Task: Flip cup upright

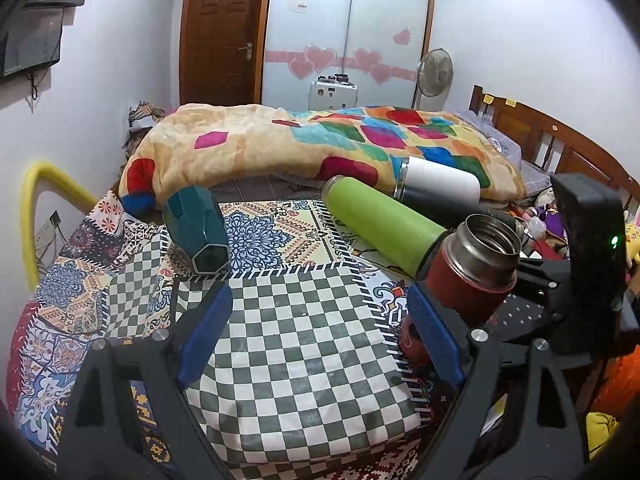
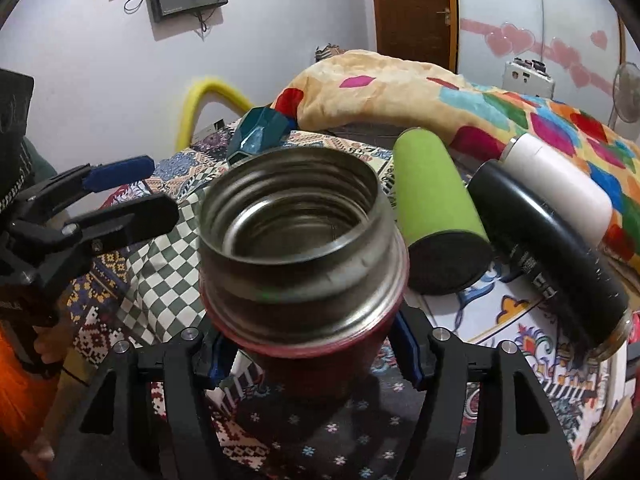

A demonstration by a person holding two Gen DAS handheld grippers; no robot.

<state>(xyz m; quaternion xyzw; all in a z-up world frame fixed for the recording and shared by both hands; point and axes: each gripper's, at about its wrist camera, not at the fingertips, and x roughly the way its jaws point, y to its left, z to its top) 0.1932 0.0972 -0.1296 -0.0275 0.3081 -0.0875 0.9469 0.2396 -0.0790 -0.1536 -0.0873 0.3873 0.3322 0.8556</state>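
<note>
4 other containers lie on their sides on the patchwork patterned bedspread [image 1: 304, 340]: a teal faceted cup [image 1: 198, 234], a green tumbler [image 1: 380, 226], a black bottle [image 2: 548, 248] and a white bottle [image 1: 438, 180]. Behind them a rolled colourful blanket [image 1: 280, 148] crosses the bed, with a brown door [image 1: 220, 36] beyond. My right gripper [image 2: 312, 354] clamps the red steel-rimmed flask [image 2: 300, 248], mouth up; its base is hidden. My left gripper [image 1: 320, 328] hangs wide apart, holding nothing.
</note>
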